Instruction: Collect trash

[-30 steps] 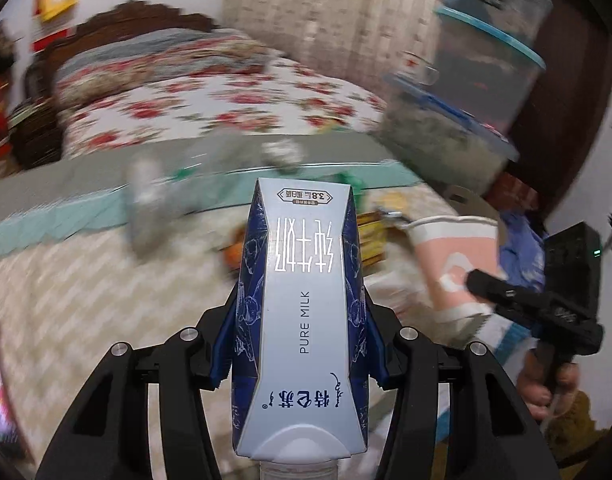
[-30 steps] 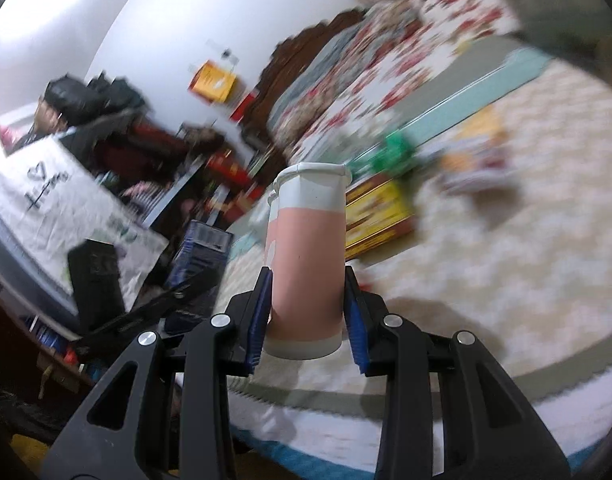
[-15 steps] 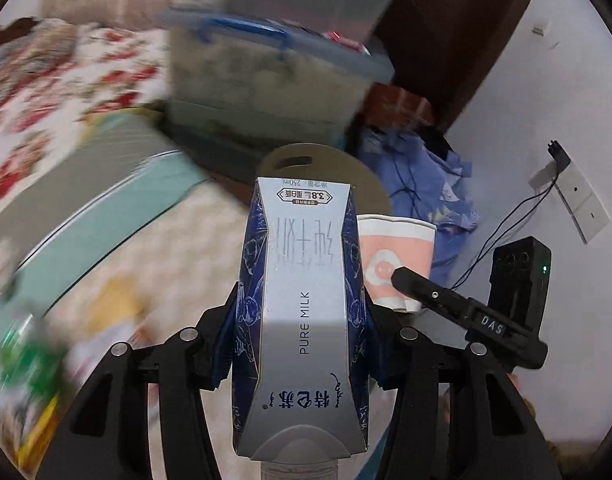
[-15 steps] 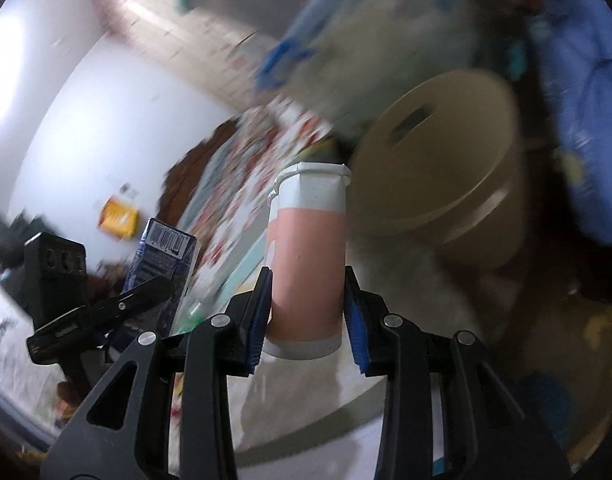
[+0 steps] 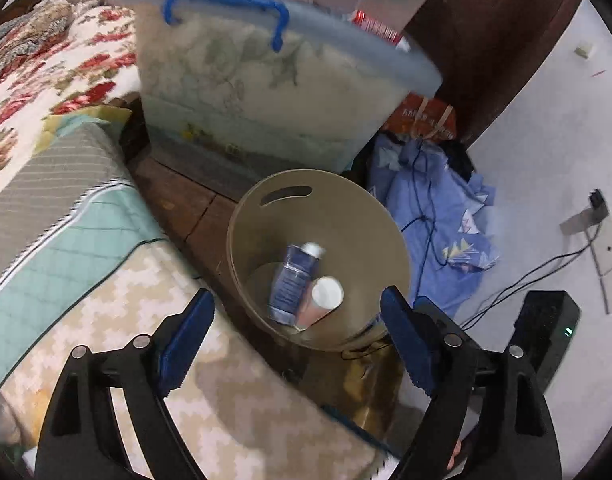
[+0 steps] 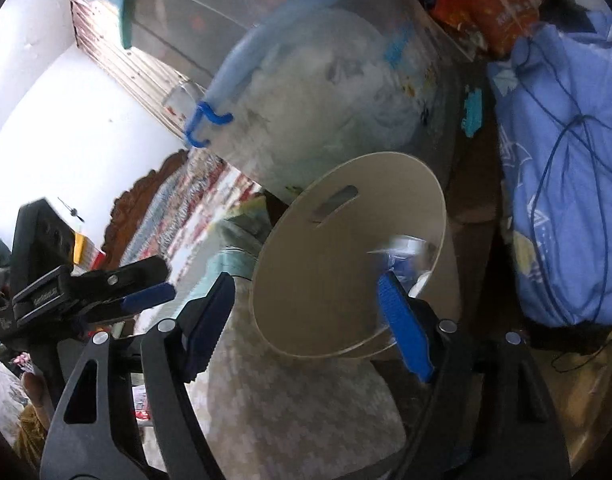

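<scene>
A beige trash bin (image 5: 358, 216) stands on the floor beside the bed. Inside it lie a blue milk carton (image 5: 291, 280) and a pink paper cup (image 5: 324, 300), side by side. My left gripper (image 5: 293, 308) hovers over the bin mouth, its jaws opening, with nothing between them. In the right wrist view the bin (image 6: 346, 240) tilts toward me and the carton (image 6: 402, 256) is a blur at its far rim. My right gripper (image 6: 303, 286) is also at the bin mouth, jaws opening and holding nothing. The left gripper (image 6: 145, 298) shows at its left.
A large translucent storage box (image 5: 265, 92) with a blue handle stands right behind the bin. Blue cloth with cables (image 5: 434, 232) lies to the right, near a wall socket (image 5: 594, 216). The bed's patterned cover (image 5: 85, 280) fills the left. An orange bag (image 5: 422, 116) sits behind.
Both grippers swung from over the bed to the bin and opened. The milk carton left the left gripper and the pink cup left the right; both now lie in the bin.
</scene>
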The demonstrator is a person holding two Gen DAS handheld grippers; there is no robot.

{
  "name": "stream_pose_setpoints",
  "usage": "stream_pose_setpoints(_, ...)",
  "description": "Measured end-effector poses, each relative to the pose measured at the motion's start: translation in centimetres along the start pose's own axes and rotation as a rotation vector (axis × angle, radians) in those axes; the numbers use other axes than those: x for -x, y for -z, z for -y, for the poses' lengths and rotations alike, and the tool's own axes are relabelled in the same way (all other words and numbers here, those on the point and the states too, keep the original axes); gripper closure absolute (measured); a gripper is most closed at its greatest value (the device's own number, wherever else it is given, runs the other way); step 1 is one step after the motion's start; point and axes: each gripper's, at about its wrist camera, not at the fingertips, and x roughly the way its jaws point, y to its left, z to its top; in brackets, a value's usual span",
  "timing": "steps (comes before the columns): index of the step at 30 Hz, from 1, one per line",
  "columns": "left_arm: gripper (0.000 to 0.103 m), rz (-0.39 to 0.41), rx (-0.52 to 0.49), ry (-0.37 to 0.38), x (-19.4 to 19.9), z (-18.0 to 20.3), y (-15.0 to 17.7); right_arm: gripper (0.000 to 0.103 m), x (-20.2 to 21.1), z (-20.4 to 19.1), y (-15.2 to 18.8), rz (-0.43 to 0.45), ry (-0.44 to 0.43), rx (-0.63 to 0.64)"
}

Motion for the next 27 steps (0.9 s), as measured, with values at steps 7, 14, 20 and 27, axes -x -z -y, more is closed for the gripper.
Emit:
stream_pose_setpoints(7,0.024,0.087,-0.042,-0.007,11.4,-1.9,9.9,0.031,1.7,-5.2,3.9,-0.053,-0.137,0.054)
stream_pose_setpoints(14,0.024,0.144,0.088,-0.123,21.1,-10.1,22.2,0.038,-0.5,-12.2,10.7,-0.231,-0.253,0.126)
stream_pose_setpoints(20,0.028,0.194,0.359,-0.202,26.4,-18.9,30.5,0.043,-3.6,-17.5,17.2,-0.410,-0.309,0.196)
stream_pose_setpoints(27,0.031,0.233,0.467,-0.170,28.1,-22.6,34.8,0.048,-4.4,-21.7,22.9,-0.515,-0.321,0.285)
